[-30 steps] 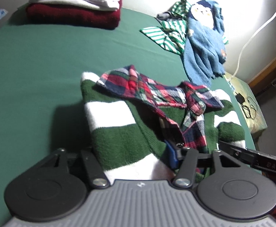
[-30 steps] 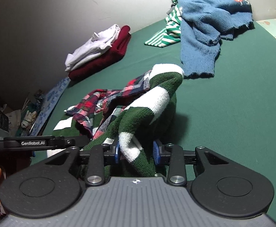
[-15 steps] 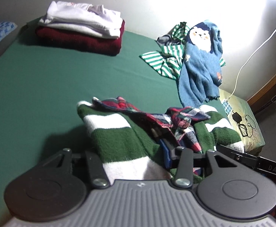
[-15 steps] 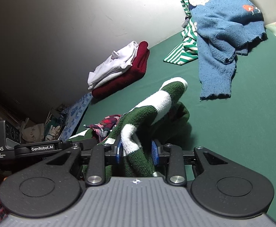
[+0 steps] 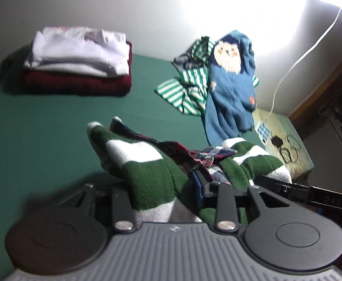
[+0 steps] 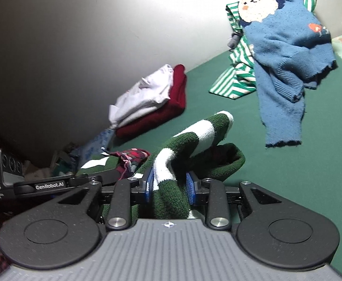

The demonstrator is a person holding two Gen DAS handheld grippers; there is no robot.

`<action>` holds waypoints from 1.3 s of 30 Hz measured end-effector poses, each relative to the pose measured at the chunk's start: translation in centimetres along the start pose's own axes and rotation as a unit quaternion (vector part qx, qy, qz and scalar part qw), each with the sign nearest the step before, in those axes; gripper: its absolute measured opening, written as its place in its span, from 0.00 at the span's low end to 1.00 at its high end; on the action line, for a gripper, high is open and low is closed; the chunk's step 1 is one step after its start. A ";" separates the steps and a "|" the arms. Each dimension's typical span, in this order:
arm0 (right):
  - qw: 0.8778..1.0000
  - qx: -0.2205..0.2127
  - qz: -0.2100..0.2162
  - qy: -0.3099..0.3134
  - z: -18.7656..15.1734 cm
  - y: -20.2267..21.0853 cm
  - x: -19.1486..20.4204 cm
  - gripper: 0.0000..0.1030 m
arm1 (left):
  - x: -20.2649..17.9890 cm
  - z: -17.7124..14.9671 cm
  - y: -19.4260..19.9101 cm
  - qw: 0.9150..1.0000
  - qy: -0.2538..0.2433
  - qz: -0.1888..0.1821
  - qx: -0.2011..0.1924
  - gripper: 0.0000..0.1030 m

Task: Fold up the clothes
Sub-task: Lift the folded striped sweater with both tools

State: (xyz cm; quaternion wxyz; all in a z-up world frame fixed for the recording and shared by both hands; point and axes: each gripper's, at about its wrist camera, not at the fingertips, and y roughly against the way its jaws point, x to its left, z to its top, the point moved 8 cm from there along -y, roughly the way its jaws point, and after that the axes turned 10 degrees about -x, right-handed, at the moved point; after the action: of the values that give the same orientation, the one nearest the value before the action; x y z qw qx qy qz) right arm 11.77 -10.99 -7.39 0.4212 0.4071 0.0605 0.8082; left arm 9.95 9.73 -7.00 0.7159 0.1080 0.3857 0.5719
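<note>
We find the left gripper (image 5: 163,196) closing its jaws on the green-and-white striped sweater (image 5: 147,175), and the right gripper (image 6: 169,187) pinching another bunch of the same sweater (image 6: 185,154) between its blue pads (image 6: 148,186). The garment appears lifted off the green worktop (image 5: 42,128), though blur obscures this. A plaid shirt (image 5: 194,154) lies within it.

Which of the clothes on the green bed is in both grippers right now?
The green-and-white striped sweater with the plaid collar: left gripper and right gripper both have it between their fingers. The other clothes lie untouched further back.
</note>
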 end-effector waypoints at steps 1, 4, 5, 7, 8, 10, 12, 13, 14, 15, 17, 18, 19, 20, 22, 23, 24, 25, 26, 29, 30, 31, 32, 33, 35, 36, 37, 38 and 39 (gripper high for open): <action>1.000 0.003 -0.010 0.002 -0.6 0.0 -0.3 0.30 | 0.5 -0.8 -0.4 1.000 0.002 -0.006 0.012 0.34; 0.999 0.013 -0.040 0.009 -2.5 0.2 -1.4 0.30 | 1.5 -3.5 -1.6 0.999 0.009 -0.018 0.043 0.35; 0.998 0.017 -0.051 0.014 -3.2 0.3 -1.8 0.30 | 1.8 -4.4 -1.9 0.998 0.011 -0.021 0.051 0.36; 0.997 0.028 -0.072 0.022 -4.6 0.4 -2.5 0.30 | 2.1 -6.1 -2.2 0.998 0.015 -0.028 0.063 0.38; 0.996 0.032 -0.079 0.027 -5.2 0.6 -2.8 0.31 | 2.1 -6.8 -2.3 0.997 0.011 -0.030 0.065 0.42; 0.994 0.040 -0.092 0.036 -6.2 0.8 -3.4 0.31 | 1.7 -7.8 -2.3 0.998 -0.011 -0.030 0.061 0.50; 0.993 0.046 -0.098 0.044 -6.9 1.0 -4.1 0.35 | 1.1 -8.3 -2.1 0.997 -0.045 -0.030 0.052 0.58; 0.993 0.048 -0.101 0.049 -7.2 1.1 -4.3 0.36 | 0.9 -8.4 -2.1 0.997 -0.061 -0.028 0.049 0.60; 0.992 0.050 -0.098 0.058 -7.4 1.0 -4.4 0.38 | 0.7 -8.6 -2.1 0.996 -0.075 -0.025 0.047 0.62; 0.992 0.052 -0.095 0.068 -7.6 1.0 -4.5 0.39 | 0.7 -8.6 -2.0 0.995 -0.084 -0.023 0.044 0.63; 0.991 0.053 -0.086 0.084 -7.6 0.9 -4.6 0.51 | 1.0 -8.6 -1.7 0.995 -0.084 -0.021 0.039 0.68; 0.991 0.053 -0.082 0.089 -7.5 0.7 -4.6 0.52 | 1.3 -8.5 -1.6 0.996 -0.082 -0.017 0.038 0.73; 0.992 0.056 -0.078 0.087 -7.4 0.5 -4.9 0.54 | 1.5 -8.4 -1.5 0.996 -0.081 -0.013 0.035 0.76; 0.992 0.059 -0.074 0.080 -7.4 0.3 -5.3 0.58 | 1.8 -8.3 -1.5 0.996 -0.079 -0.008 0.032 0.80; 0.994 0.067 -0.062 0.062 -7.3 0.0 -5.9 0.61 | 2.1 -8.2 -1.6 0.997 -0.075 -0.003 0.030 0.81; 0.994 0.071 -0.055 0.054 -7.3 -0.2 -6.1 0.62 | 2.1 -8.3 -1.8 0.997 -0.073 -0.005 0.030 0.83; 0.995 0.076 -0.048 0.046 -7.3 -0.4 -6.4 0.62 | 2.1 -8.4 -2.0 0.997 -0.072 -0.003 0.032 0.86; 0.995 0.080 -0.042 0.041 -7.3 -0.7 -6.5 0.63 | 2.3 -8.7 -2.4 0.997 -0.072 0.002 0.034 0.87; 0.995 0.085 -0.035 0.036 -7.3 -1.1 -6.6 0.64 | 2.5 -8.9 -2.7 0.997 -0.067 0.006 0.038 0.91; 0.995 0.102 -0.014 0.017 -7.5 -2.0 -6.9 0.65 | 3.0 -9.5 -3.6 0.998 -0.021 -0.013 0.055 0.91; 0.994 0.108 -0.010 0.016 -7.5 -2.3 -6.9 0.66 | 3.0 -9.7 -3.9 0.998 -0.012 -0.020 0.058 0.90; 0.994 0.112 -0.004 0.018 -7.5 -2.4 -6.8 0.66 | 2.9 -9.8 -4.1 0.998 -0.011 -0.026 0.057 0.89; 0.993 0.116 0.000 0.019 -7.5 -2.6 -6.7 0.66 | 2.7 -9.8 -4.3 0.998 -0.011 -0.032 0.056 0.88; 0.993 0.120 0.004 0.021 -7.4 -2.7 -6.7 0.66 | 2.5 -9.9 -4.5 0.998 -0.013 -0.037 0.054 0.88; 0.992 0.126 0.009 0.024 -7.4 -2.8 -6.6 0.66 | 2.2 -9.9 -4.8 0.998 -0.016 -0.043 0.046 0.90; 0.992 0.127 0.011 0.026 -7.5 -2.8 -6.5 0.65 | 2.1 -9.9 -4.8 0.998 -0.015 -0.044 0.042 0.89; 0.991 0.127 0.012 0.028 -7.6 -2.8 -6.4 0.58 | 2.1 -9.9 -4.8 0.998 -0.012 -0.043 0.038 0.88; 0.991 0.127 0.014 0.030 -7.6 -2.8 -6.3 0.51 | 2.1 -9.9 -4.8 0.999 -0.011 -0.041 0.034 0.83; 0.991 0.127 0.015 0.032 -7.7 -2.8 -6.2 0.49 | 2.0 -9.9 -4.8 0.999 -0.009 -0.038 0.030 0.78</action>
State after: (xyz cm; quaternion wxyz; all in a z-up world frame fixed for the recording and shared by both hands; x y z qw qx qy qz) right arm 10.03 -11.86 -17.53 0.3511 0.4319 0.1703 0.8131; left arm 6.89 7.19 -17.42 0.7369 0.1200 0.3999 0.5317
